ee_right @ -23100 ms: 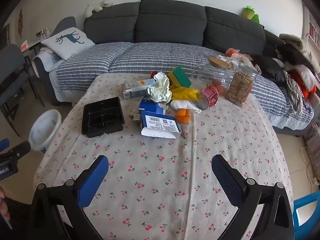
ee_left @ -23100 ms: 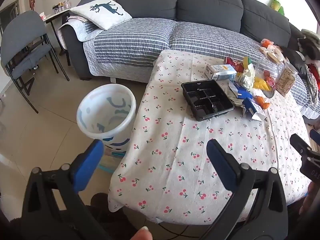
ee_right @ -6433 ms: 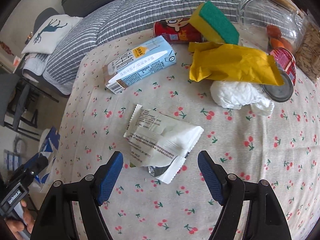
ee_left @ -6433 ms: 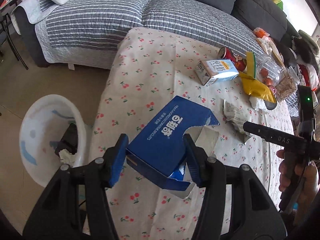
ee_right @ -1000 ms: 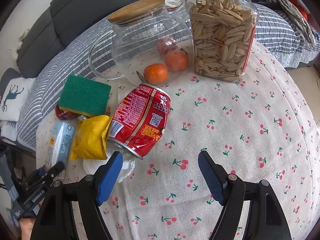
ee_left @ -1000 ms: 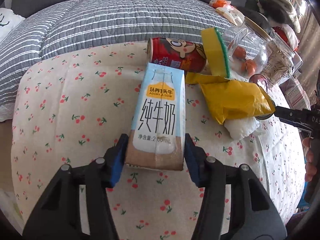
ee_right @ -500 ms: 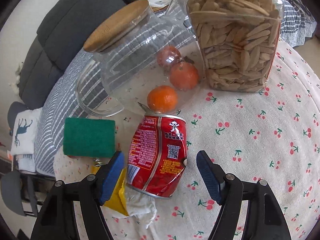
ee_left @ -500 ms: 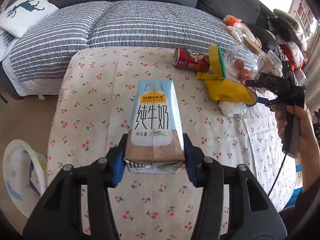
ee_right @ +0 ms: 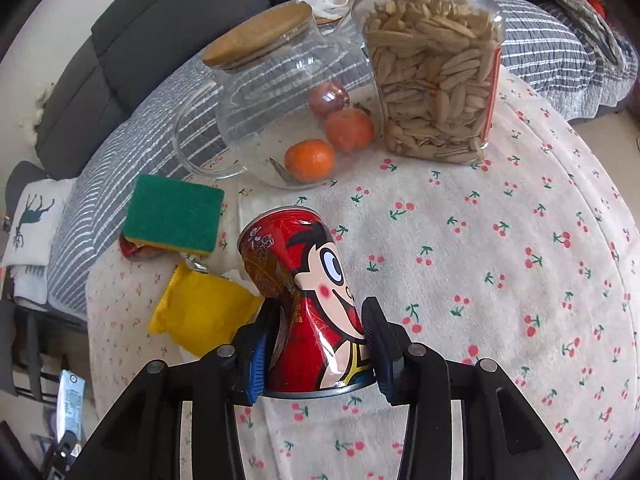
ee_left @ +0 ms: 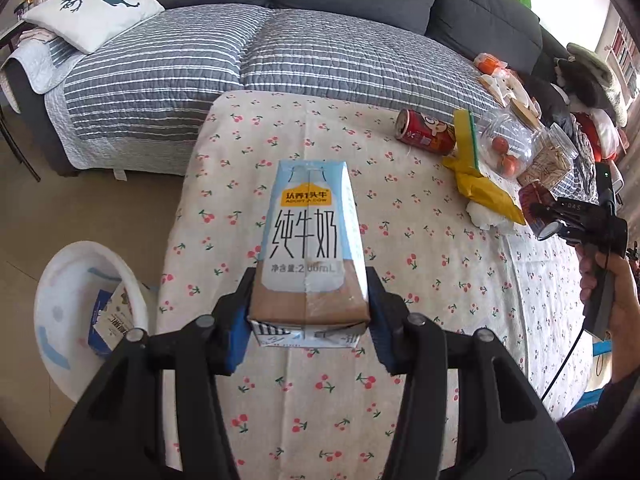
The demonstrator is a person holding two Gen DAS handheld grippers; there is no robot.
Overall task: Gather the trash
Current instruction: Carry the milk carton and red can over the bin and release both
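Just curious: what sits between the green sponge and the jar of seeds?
A glass jug with a wooden lid, holding small oranges, stands between the green sponge and the seed jar, in the right wrist view.

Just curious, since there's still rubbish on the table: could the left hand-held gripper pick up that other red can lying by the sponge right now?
Probably not yet. The left hand-held gripper is shut on the milk carton, so it has no free grip. The red can lies in the open on the table, though the sponge stands against it.

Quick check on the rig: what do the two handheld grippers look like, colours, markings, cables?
Both the left gripper and right gripper are black plastic frames with silver pivot bolts and blue finger pads. The left view shows white lettering, a green light and a black cable on the right unit.
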